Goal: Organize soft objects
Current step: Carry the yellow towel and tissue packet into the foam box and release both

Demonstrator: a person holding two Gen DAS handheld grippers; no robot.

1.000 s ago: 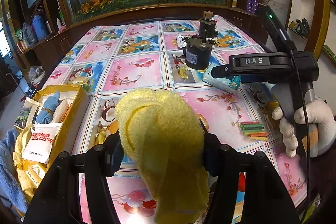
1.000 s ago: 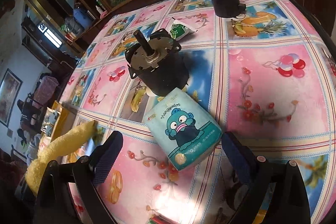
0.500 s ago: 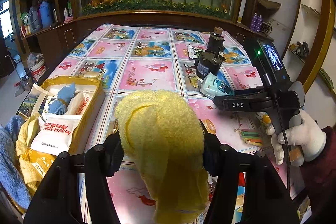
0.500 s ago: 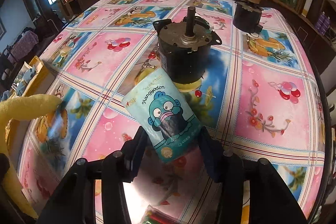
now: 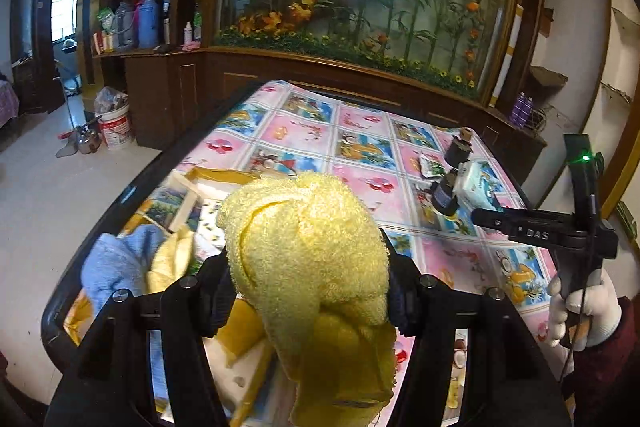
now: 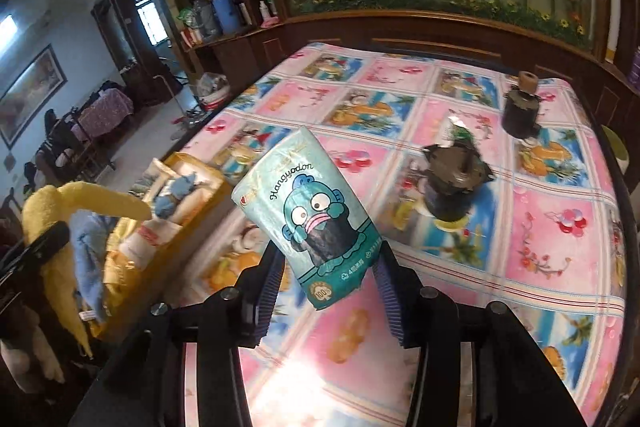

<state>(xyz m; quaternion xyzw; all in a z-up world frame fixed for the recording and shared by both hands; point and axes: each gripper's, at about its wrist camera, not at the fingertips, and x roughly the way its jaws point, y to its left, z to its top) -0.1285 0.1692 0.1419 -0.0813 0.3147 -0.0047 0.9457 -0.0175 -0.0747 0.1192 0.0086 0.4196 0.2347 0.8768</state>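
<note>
- My left tongs [image 5: 308, 287] are closed on the yellow towel [image 5: 304, 247]; it bulges up between the jaws and droops below them.
- The towel hangs over the bench's [image 5: 360, 163] left edge, above the yellow bag [image 5: 208, 179] lying there.
- In that bag I see a blue cloth [image 5: 112, 263] and another yellow cloth [image 5: 172, 259], pressed side by side.
- My right tongs [image 6: 328, 279] are clamped on the lower end of the teal tissue pack [image 6: 308, 211], which is lifted clear of the bench and tilts up and to the left.
- From the left wrist view, the pack [image 5: 476, 183] sits out near the bench's right edge, with my gloved hand [image 5: 580, 307] on the right tool's grip.
- Two dark motors stay on the bench: the nearer one [image 6: 452, 187] is just to the right of the pack, the other [image 6: 520, 111] towards the far right corner.
- A small crumpled packet [image 6: 460, 131] lies between the two motors.
</note>
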